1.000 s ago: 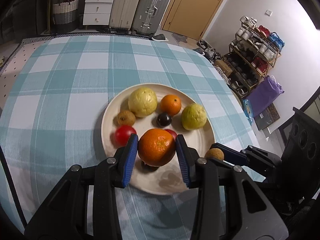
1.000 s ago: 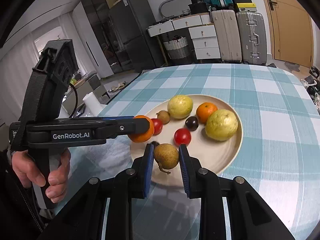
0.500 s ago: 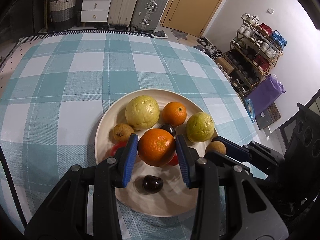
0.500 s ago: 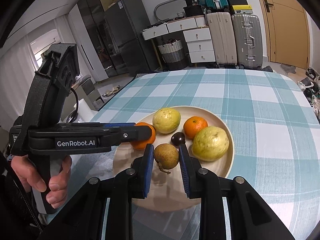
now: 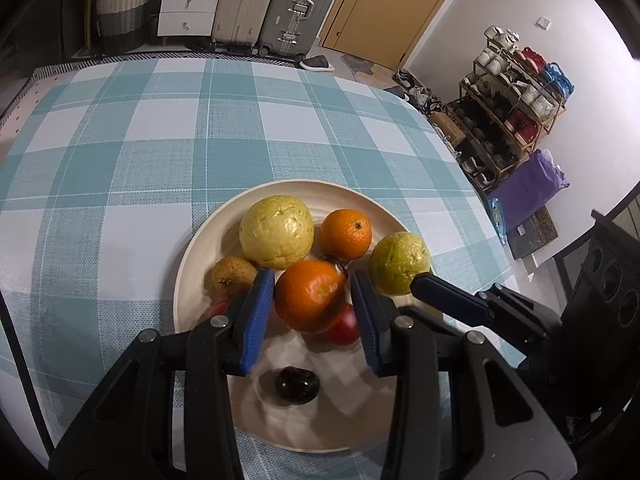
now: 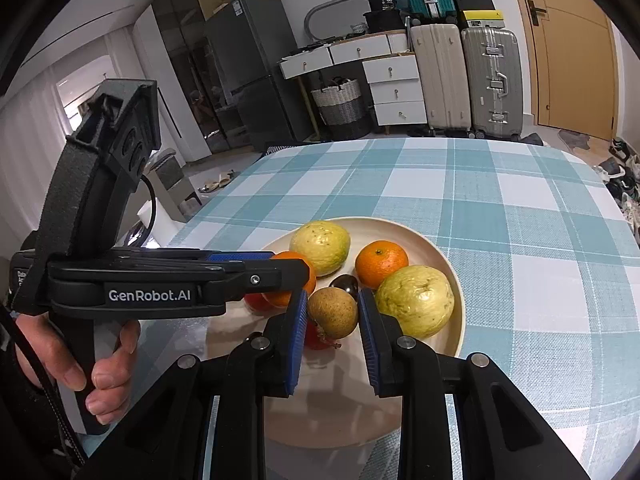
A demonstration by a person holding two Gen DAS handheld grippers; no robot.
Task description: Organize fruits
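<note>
A cream plate (image 5: 320,436) (image 6: 436,240) on the checked table holds two yellow-green guavas (image 5: 277,232) (image 6: 416,300), a small orange (image 5: 346,234) (image 6: 381,263), a brown pear (image 5: 233,275), red tomatoes (image 5: 344,326) and dark plums (image 5: 297,385) (image 6: 347,282). My left gripper (image 5: 313,300) is shut on a large orange (image 5: 308,295) above the plate's middle; it also shows in the right wrist view (image 6: 289,276). My right gripper (image 6: 333,314) is shut on a brown pear (image 6: 333,311) above the plate, beside the near guava.
The checked tablecloth (image 5: 160,140) stretches beyond the plate. The table's right edge (image 5: 472,168) drops to the floor with a shoe rack (image 5: 508,96). Suitcases (image 6: 464,80) and drawers stand at the far wall.
Both grippers moved forward over the plate with their fruits still held. The left one's orange now sits over the middle fruits; a dark plum shows below it.
</note>
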